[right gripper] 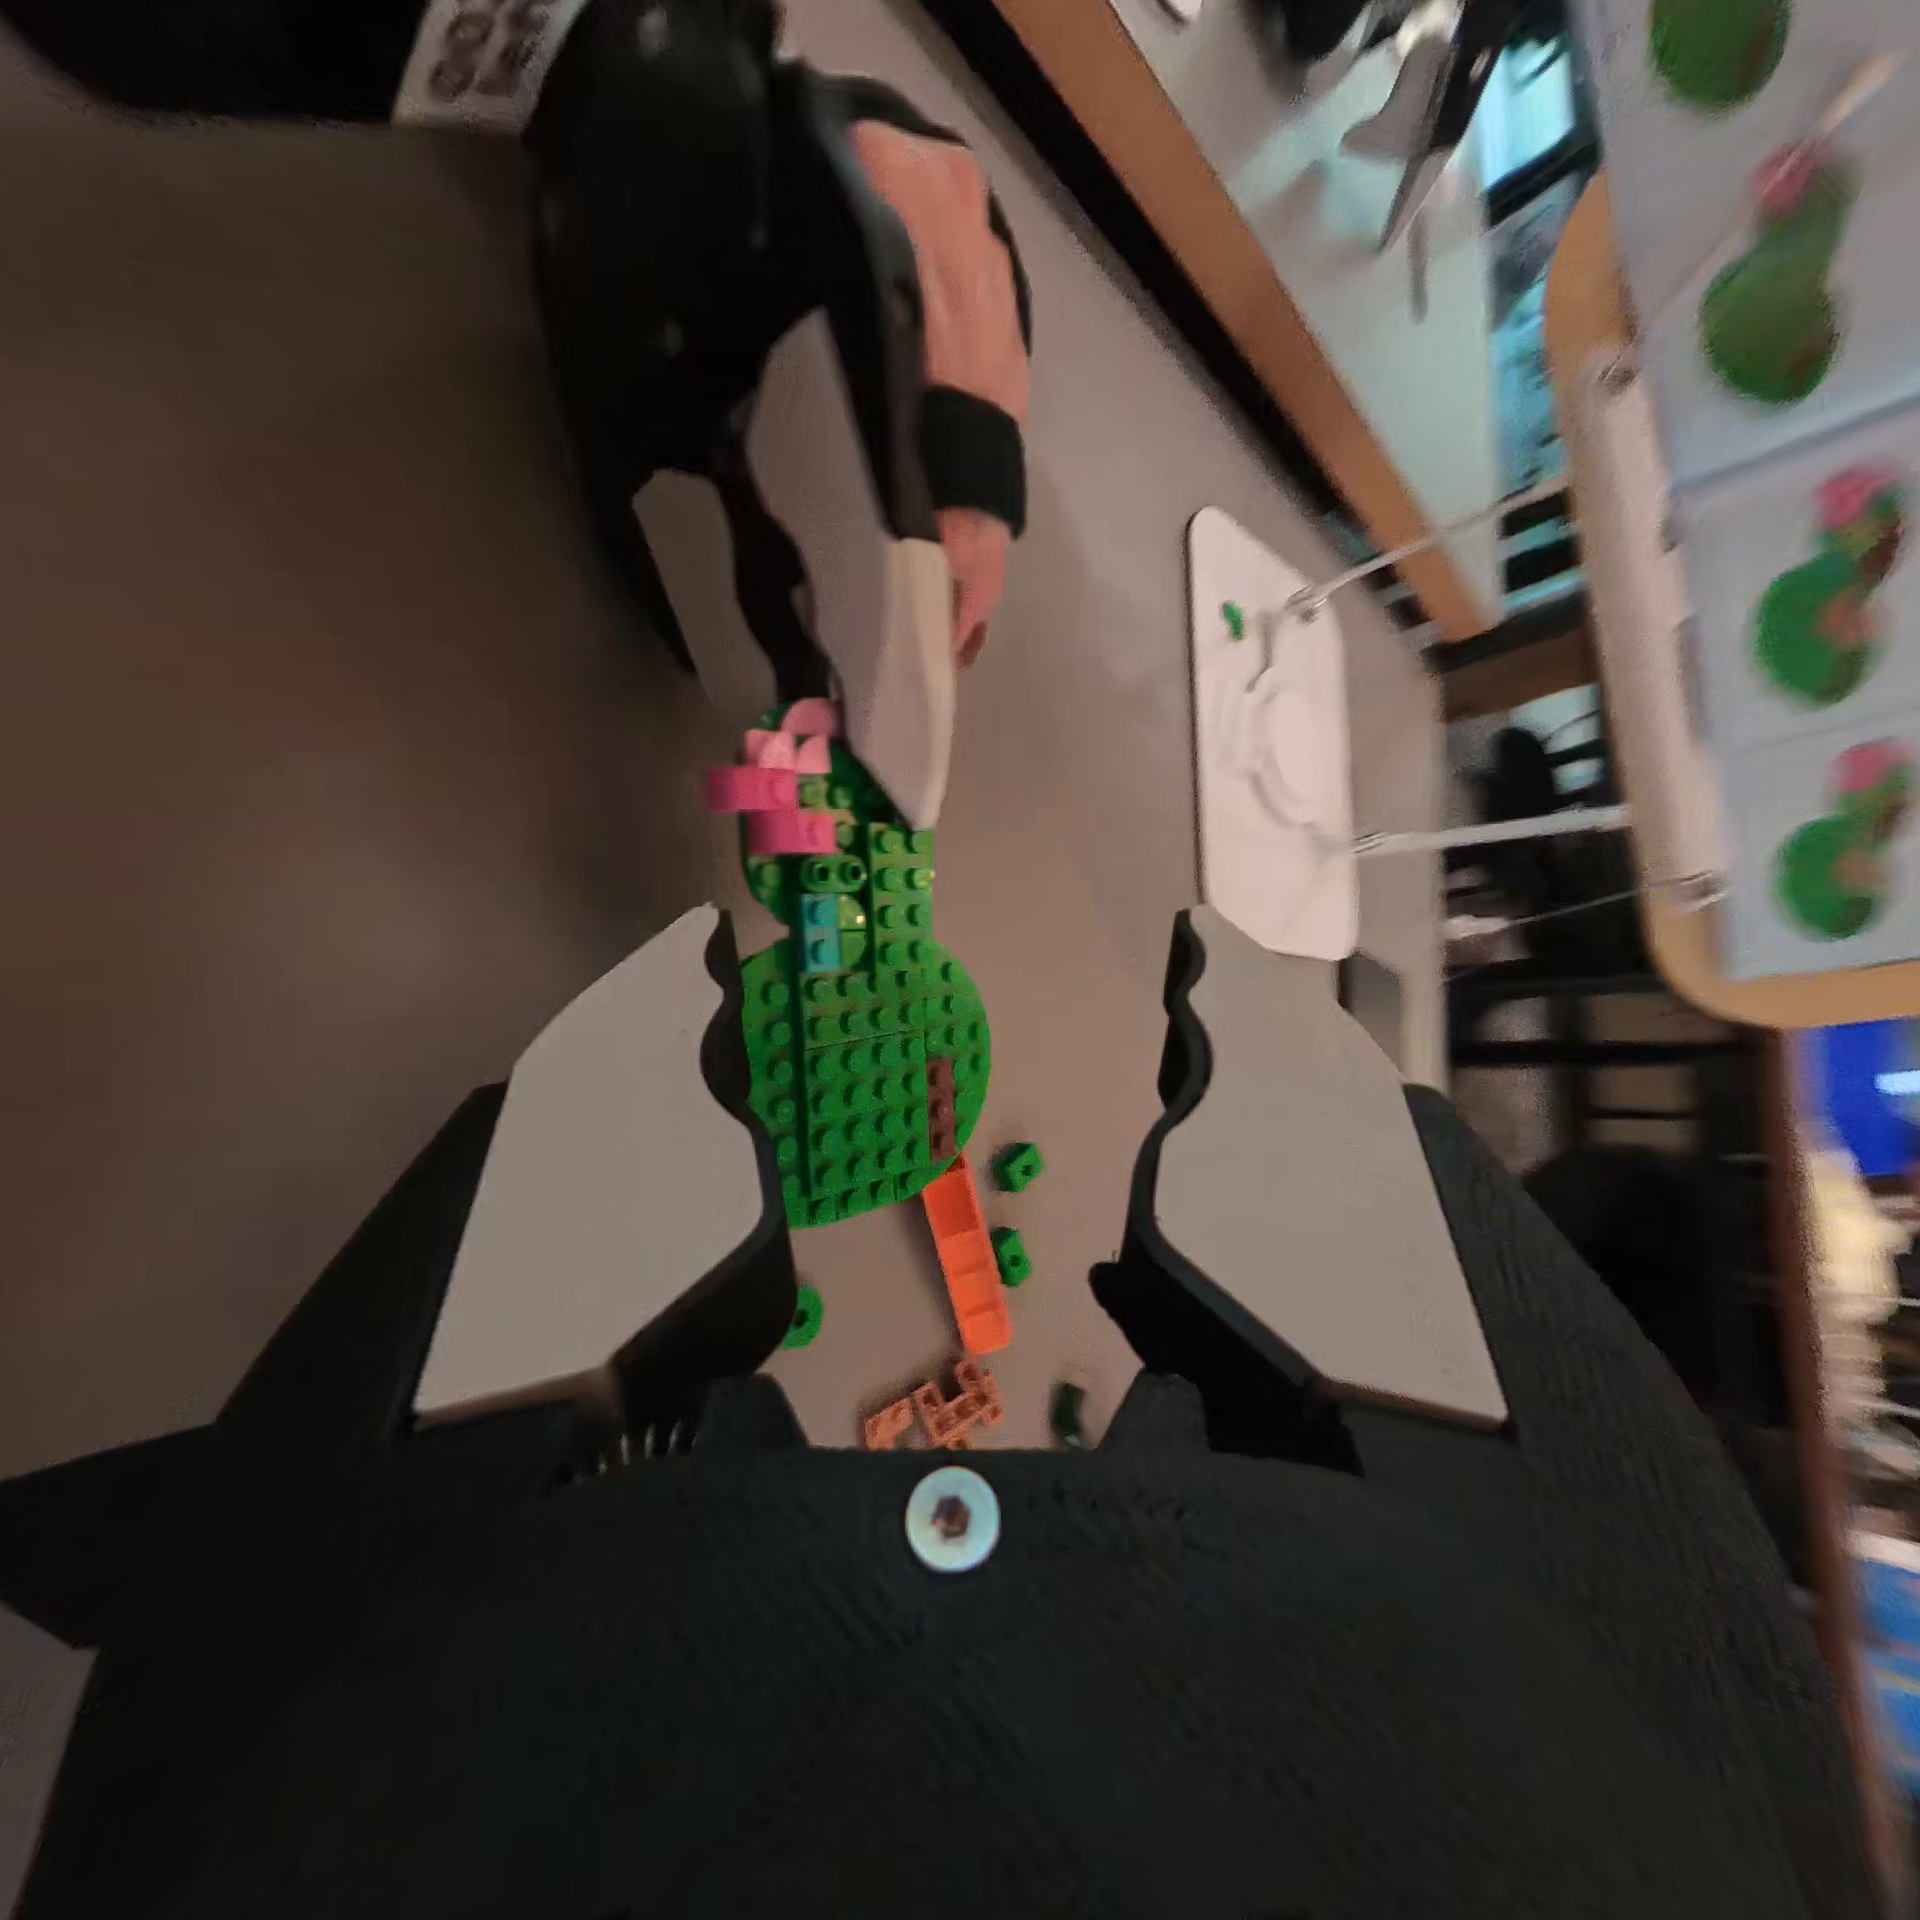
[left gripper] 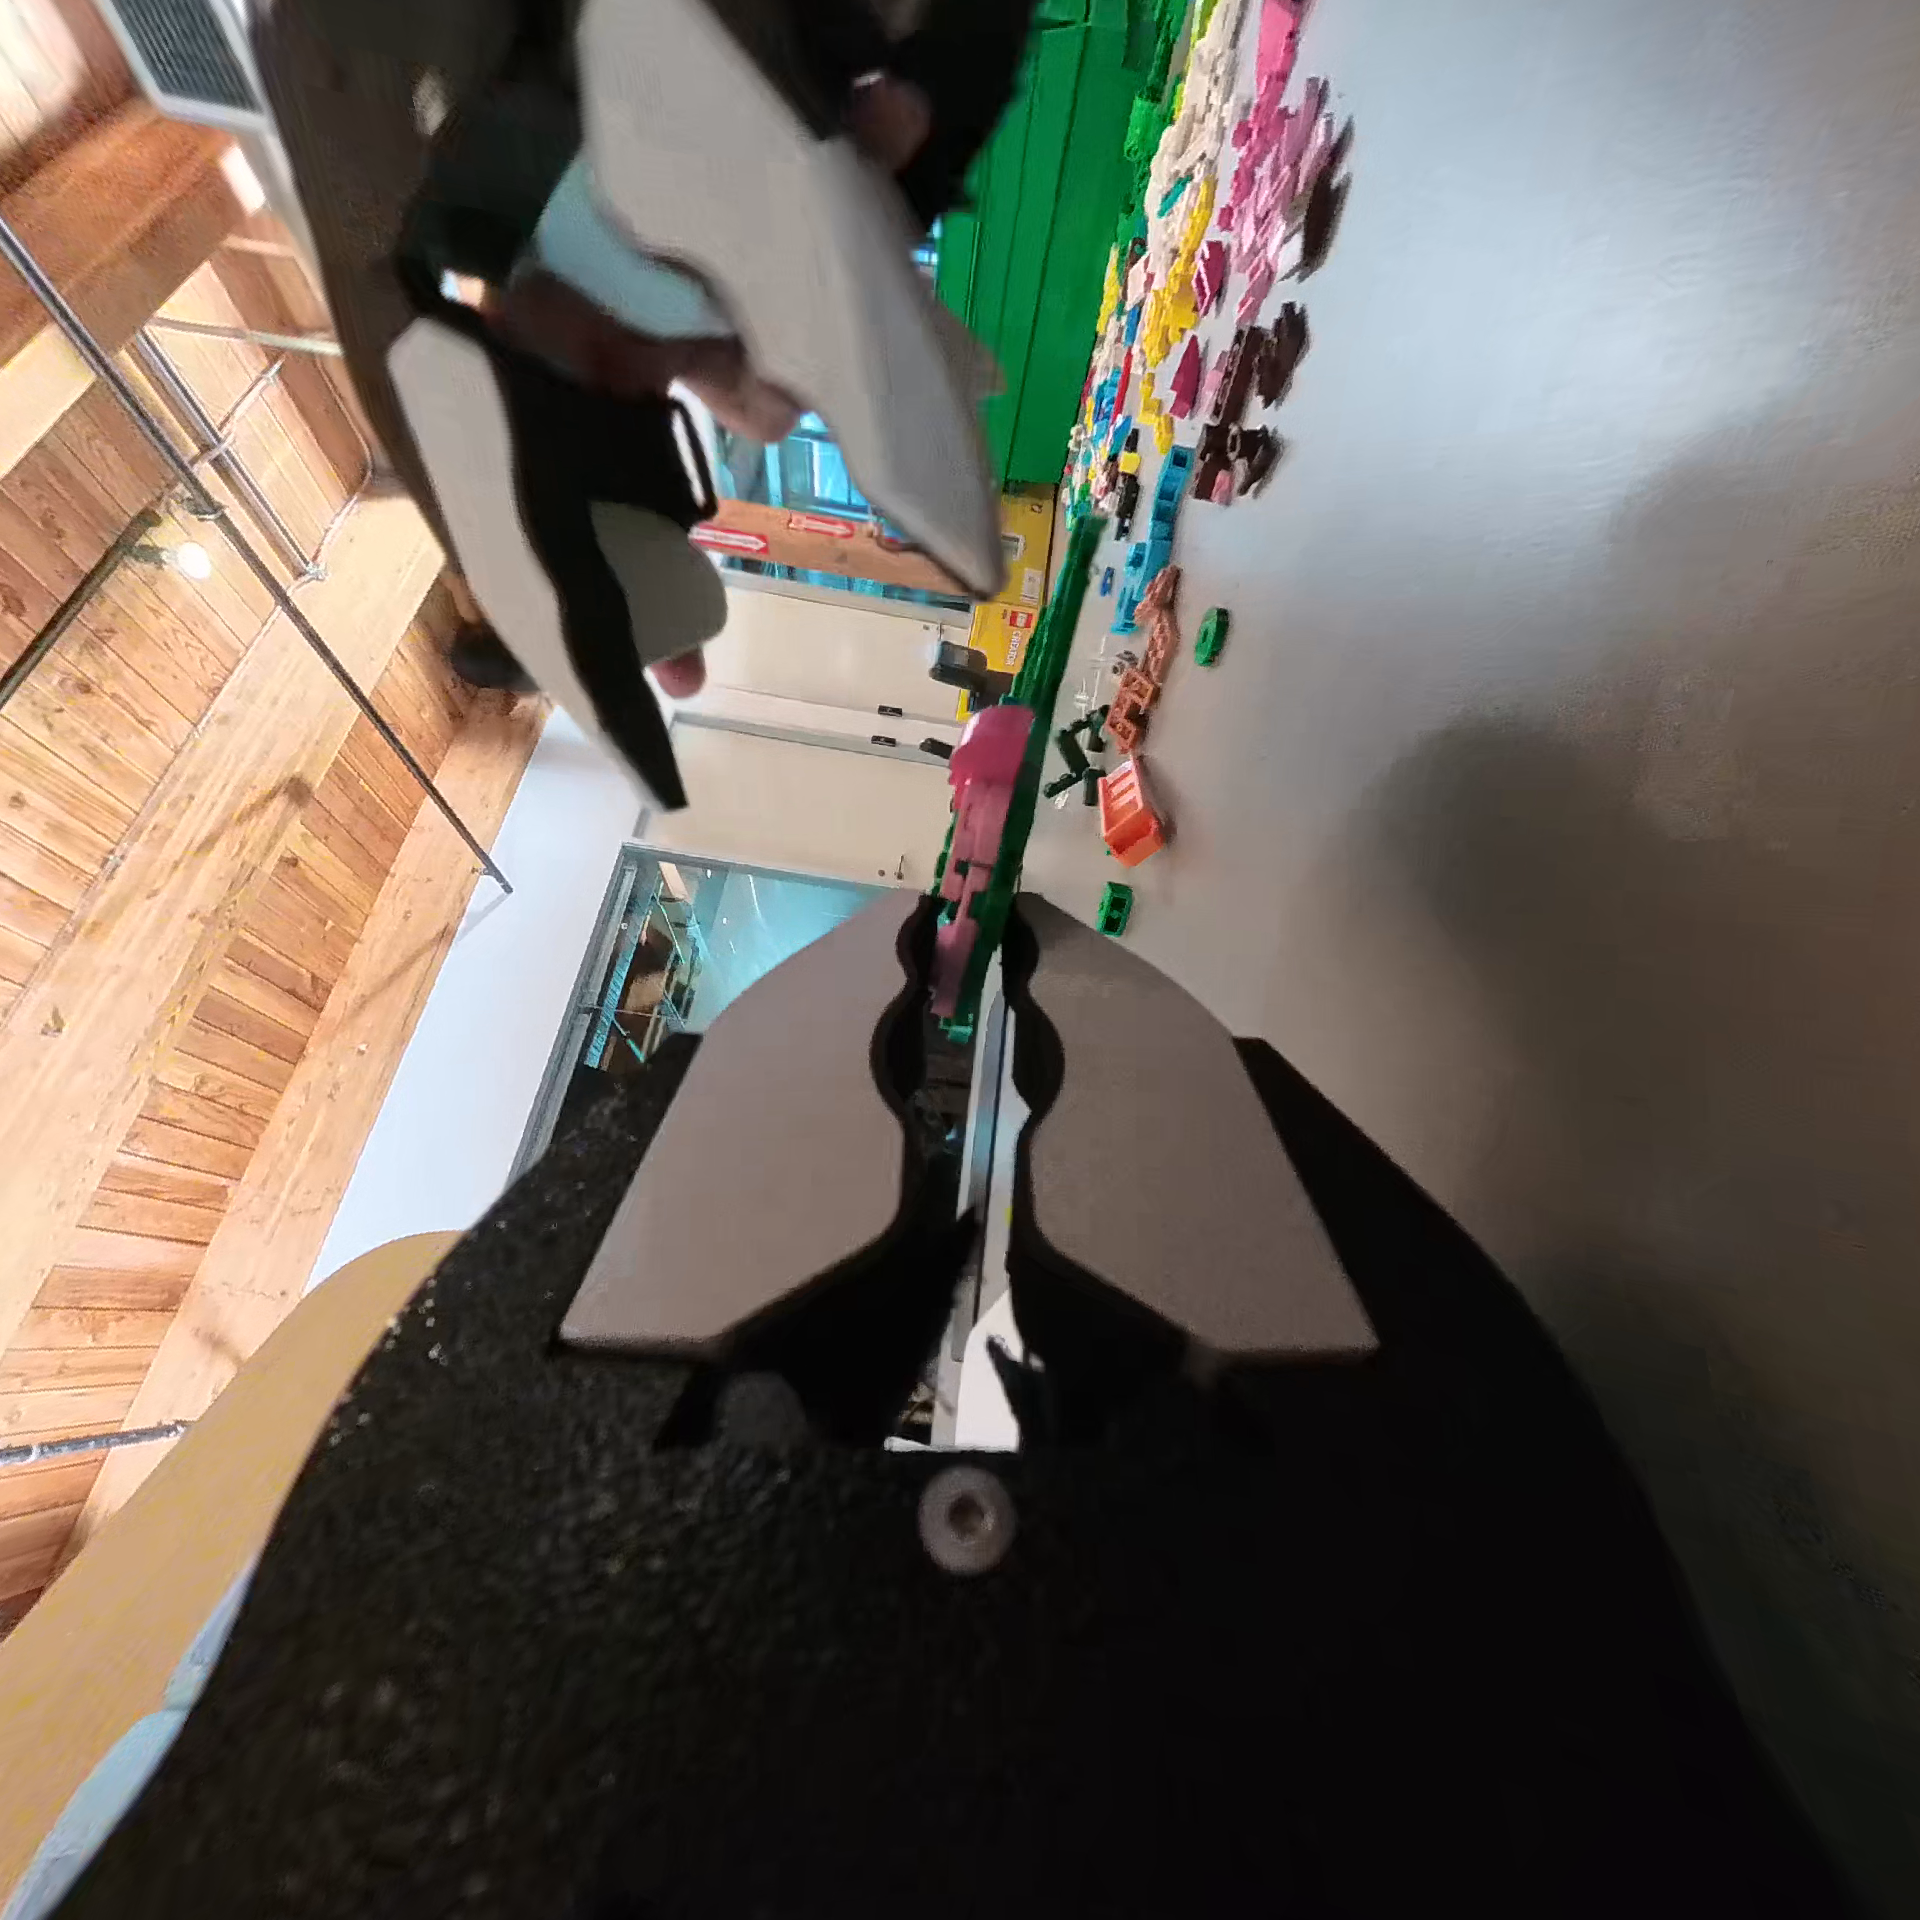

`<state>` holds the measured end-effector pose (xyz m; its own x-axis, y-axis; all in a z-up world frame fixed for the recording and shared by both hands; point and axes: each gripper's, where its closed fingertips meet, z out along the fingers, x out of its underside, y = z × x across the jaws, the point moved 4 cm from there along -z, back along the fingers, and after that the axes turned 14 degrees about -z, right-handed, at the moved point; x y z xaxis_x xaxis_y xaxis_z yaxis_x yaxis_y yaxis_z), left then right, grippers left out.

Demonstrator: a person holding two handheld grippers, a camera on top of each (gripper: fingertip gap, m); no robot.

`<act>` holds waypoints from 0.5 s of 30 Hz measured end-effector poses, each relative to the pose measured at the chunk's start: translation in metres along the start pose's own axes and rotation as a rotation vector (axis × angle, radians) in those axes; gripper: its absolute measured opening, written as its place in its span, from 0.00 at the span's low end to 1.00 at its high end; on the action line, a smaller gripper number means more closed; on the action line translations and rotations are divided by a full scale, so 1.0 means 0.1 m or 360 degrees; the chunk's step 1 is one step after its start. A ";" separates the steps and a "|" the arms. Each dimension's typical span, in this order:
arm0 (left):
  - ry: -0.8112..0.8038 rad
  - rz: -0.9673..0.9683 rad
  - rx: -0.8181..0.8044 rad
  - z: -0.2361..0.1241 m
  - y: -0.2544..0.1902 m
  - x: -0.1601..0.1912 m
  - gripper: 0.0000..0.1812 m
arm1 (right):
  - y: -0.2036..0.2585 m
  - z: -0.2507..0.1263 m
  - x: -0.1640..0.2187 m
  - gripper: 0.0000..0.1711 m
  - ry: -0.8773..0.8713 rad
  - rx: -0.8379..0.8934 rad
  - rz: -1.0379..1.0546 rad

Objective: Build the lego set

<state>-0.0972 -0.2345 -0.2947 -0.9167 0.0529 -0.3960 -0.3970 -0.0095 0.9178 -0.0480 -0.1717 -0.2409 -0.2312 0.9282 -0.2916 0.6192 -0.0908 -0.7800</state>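
A green studded plate build (right gripper: 862, 1060) with pink bricks (right gripper: 774, 795), a teal brick and a brown strip lies over the grey table. My left gripper (left gripper: 971, 956) is shut on the pink-brick end of this plate (left gripper: 1023, 769), seen edge-on in the left wrist view. It also shows at the far end of the plate in the right wrist view (right gripper: 821, 748). My right gripper (right gripper: 951, 925) is open and empty, hovering over the plate's wide round end. It shows open and blurred in the left wrist view (left gripper: 831, 691). Whether the plate touches the table cannot be told.
An orange piece (right gripper: 971, 1268), small green bricks (right gripper: 1016, 1164) and tan pieces (right gripper: 935, 1413) lie beside the plate. Sorted piles of loose bricks (left gripper: 1216, 270) and a green box (left gripper: 1049, 260) sit farther along the table. A white stand (right gripper: 1273, 727) holds an instruction sheet (right gripper: 1787, 520).
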 end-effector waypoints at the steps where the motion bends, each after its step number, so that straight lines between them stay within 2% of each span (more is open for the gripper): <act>1: 0.0001 -0.0016 -0.0004 0.00 0.01 0.00 0.06 | 0.06 0.02 -0.01 0.46 0.0048 0.0087 -0.0118; 3: 0.0002 -0.0048 -0.0010 0.00 0.03 0.01 0.06 | 0.19 0.08 0.02 0.45 0.0164 0.0203 -0.0310; 6: 0.0005 -0.0097 -0.0018 0.00 0.05 0.01 0.06 | 0.34 0.21 0.06 0.43 0.0216 0.0247 -0.0296; 12: -0.0016 -0.0144 -0.0020 -0.01 0.07 -0.02 0.06 | 0.29 0.34 0.10 0.26 0.0403 0.0506 -0.0581; 15: -0.0033 -0.0155 -0.0011 -0.02 0.06 -0.04 0.06 | 0.28 0.37 0.10 0.17 0.0421 0.0537 -0.0573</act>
<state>-0.0963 -0.2365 -0.2875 -0.8725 0.0748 -0.4828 -0.4848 -0.0100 0.8746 -0.0604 -0.1782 -0.2861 -0.1607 0.9769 0.1410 0.2515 0.1786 -0.9512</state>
